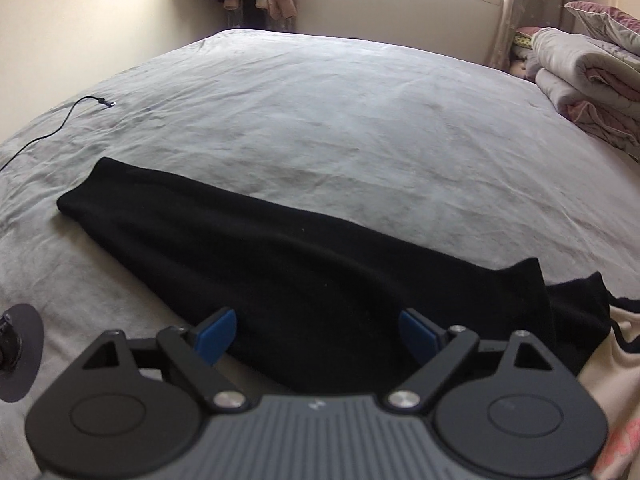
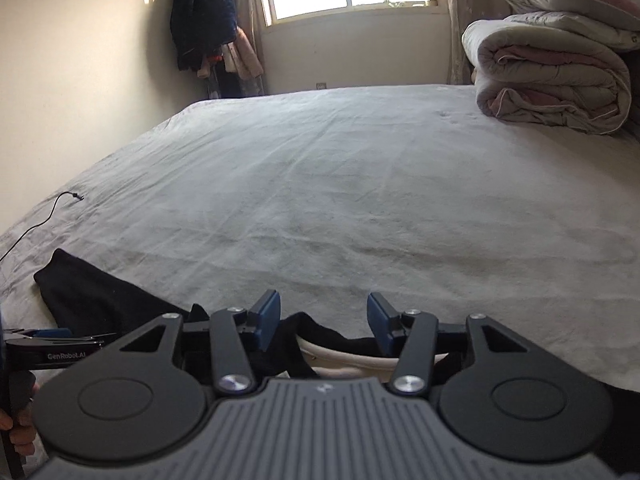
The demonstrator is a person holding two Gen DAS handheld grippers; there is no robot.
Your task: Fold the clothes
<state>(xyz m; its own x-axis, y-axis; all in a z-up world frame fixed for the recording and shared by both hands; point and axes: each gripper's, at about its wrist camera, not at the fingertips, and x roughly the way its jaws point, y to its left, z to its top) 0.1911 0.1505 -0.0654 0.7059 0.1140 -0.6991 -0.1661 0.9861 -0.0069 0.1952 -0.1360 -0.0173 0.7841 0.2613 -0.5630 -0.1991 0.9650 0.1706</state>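
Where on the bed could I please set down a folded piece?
The wide grey sheet is bare between the black garment, the cable and the stacked quilts. It is crowded at the near edge around both claws.

1. The left gripper (image 1: 316,332) hangs low over a black garment (image 1: 280,264), its blue pads (image 1: 218,334) wide apart with nothing between them.
2. The garment lies as a long flat strip on the grey bedsheet (image 1: 340,128), running from far left to near right.
3. A black cable (image 1: 60,124) trails at the far left.
4. Folded quilts (image 1: 592,80) are stacked at the far right.
5. A pale cloth (image 1: 616,380) lies at the near right.
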